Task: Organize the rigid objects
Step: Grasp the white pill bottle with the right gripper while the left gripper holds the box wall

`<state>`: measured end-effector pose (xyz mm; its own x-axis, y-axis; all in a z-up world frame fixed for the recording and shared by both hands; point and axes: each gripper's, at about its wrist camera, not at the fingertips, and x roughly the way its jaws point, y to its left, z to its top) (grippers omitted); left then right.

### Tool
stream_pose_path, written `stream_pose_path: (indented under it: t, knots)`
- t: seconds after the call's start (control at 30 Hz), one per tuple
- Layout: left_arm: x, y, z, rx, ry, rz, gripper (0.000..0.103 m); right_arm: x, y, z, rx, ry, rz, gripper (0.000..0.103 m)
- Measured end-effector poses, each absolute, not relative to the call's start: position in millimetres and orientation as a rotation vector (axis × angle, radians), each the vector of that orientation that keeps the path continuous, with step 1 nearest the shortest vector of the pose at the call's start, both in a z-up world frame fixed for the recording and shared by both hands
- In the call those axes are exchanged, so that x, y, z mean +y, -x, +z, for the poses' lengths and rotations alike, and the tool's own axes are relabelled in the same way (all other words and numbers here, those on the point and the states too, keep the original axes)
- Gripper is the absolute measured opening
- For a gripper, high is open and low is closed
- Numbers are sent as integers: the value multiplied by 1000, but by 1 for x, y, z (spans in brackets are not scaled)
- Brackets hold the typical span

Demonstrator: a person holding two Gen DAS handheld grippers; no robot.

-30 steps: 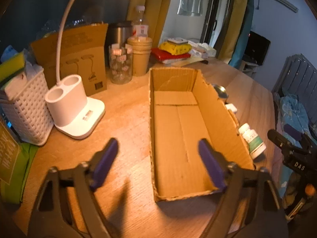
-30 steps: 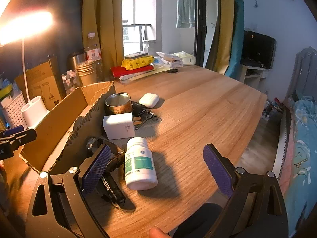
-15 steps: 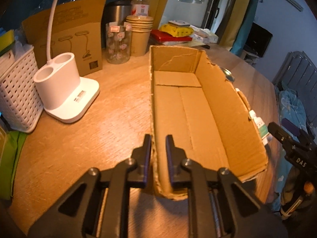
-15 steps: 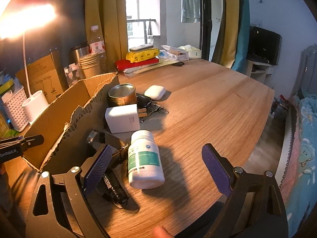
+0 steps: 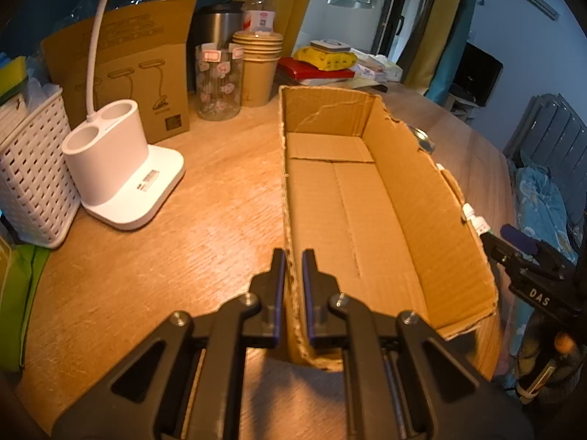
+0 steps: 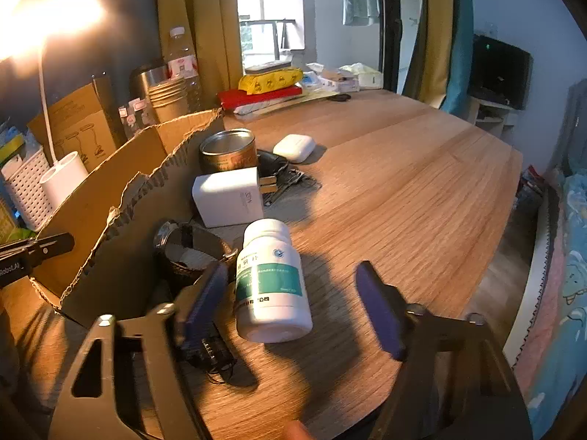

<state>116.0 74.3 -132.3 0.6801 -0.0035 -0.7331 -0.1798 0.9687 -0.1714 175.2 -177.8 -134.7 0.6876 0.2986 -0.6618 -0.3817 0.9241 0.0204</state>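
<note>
Left gripper (image 5: pixel 292 289) is pinching the near left wall of the cardboard box (image 5: pixel 422 198) — one finger outside, one inside, pads pressed close on the corrugated edge. The box is sitting open-topped on the wooden table (image 5: pixel 220 190), nothing lying on the visible part of its floor.

Right gripper (image 6: pixel 293 304) is standing wide apart, holding nothing, its fingers flanking the white pill bottle (image 6: pixel 271 282) with clear gaps on both sides. The bottle is lying on its side on the table just outside the box's right wall, cap pointing away. Beyond it a white charger block (image 6: pixel 227 198), a round tin (image 6: pixel 228 150), keys (image 6: pixel 290 181) and a white earbud case (image 6: pixel 294 147) are sitting clustered beside the box. A watch (image 6: pixel 187 245) and a small black item (image 6: pixel 214 354) are lying near the right gripper's left finger.

White lamp base (image 5: pixel 121 176) is standing left of the box — well apart.
</note>
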Motion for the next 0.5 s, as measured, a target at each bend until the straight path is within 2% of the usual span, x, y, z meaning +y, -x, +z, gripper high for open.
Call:
stream_pose_path:
  t: [0.1, 0.2, 0.27, 0.33, 0.5]
  knots:
    - [76, -116, -133, 819, 243, 98, 9, -175, -177, -139, 732, 131, 390, 70]
    - [76, -116, -132, 818, 245, 99, 9, -172, -179, -141, 740, 153, 388, 64]
    - [75, -116, -133, 816, 244, 101, 9, -171, -179, -143, 747, 162, 387, 53]
    - [75, -116, -133, 815, 246, 102, 9, -169, -178, -145, 745, 179, 385, 47]
    - [74, -115, -132, 813, 243, 105, 9, -168, -176, -146, 737, 190, 387, 46]
